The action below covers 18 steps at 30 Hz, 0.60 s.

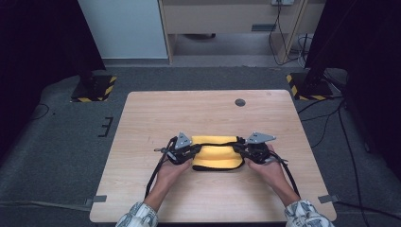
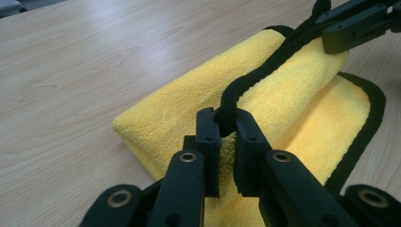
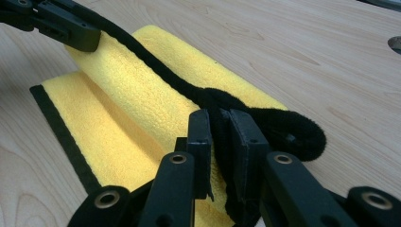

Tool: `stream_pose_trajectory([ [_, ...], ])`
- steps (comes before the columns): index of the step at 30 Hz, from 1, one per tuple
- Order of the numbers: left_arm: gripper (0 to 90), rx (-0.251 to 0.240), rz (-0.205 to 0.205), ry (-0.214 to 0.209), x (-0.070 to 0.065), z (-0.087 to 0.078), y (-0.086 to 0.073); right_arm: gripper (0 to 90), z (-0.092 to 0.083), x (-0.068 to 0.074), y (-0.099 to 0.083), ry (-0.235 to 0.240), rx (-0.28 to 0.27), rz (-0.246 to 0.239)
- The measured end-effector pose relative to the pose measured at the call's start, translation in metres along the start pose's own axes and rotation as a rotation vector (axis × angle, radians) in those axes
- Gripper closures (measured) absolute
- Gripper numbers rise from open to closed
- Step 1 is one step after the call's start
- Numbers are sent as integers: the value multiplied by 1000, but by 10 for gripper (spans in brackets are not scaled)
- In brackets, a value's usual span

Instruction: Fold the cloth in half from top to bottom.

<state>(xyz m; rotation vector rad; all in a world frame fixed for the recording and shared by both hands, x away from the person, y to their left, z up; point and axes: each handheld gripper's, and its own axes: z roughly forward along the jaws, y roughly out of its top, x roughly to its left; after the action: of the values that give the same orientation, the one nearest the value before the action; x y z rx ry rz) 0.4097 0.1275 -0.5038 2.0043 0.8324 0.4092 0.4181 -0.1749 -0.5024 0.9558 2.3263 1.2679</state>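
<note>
A: What is the work surface like?

B: A pale wood-grain table (image 1: 208, 111) with a small dark round insert (image 1: 240, 102) near its far edge. It stands on grey carpet, with two black stands on yellow-and-black striped bases (image 1: 93, 88) at the far corners, dark curtains at both sides, and a light wooden cabinet (image 1: 227, 19) against the back wall.

A: And the cloth?

B: A yellow towel (image 1: 216, 152) with black edging lies folded near the middle of the table, toward the person's side, between the two grippers. The left gripper (image 1: 185, 152) is at its left end and the right gripper (image 1: 251, 150) at its right end.

A: How do the jaws stand?

B: In the left gripper view, the left gripper (image 2: 228, 130) has its jaws pinched on the black hem, which rises between them. In the right gripper view, the right gripper (image 3: 220, 135) has a bunched loop of the black edging pressed between nearly closed jaws.

A: What does each view add?

B: The high view gives the room, the person's patterned sleeves (image 1: 138, 215) and the grey plates on the grippers. The gripper views show the hem lifted and stretched between the two grips, with a layer of towel raised off the folded part below, and each catches the other gripper's jaws at the far end.
</note>
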Motion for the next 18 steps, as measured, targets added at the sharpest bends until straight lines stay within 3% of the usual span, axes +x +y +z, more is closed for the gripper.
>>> stream_pose_trajectory([
  [10,825,2,-4,-12,-4,1,-6,772,-2,2,-7,4,4,11],
  [18,825,4,0,-18,-6,0,-9,690,-7,4,-8,8,8,31],
])
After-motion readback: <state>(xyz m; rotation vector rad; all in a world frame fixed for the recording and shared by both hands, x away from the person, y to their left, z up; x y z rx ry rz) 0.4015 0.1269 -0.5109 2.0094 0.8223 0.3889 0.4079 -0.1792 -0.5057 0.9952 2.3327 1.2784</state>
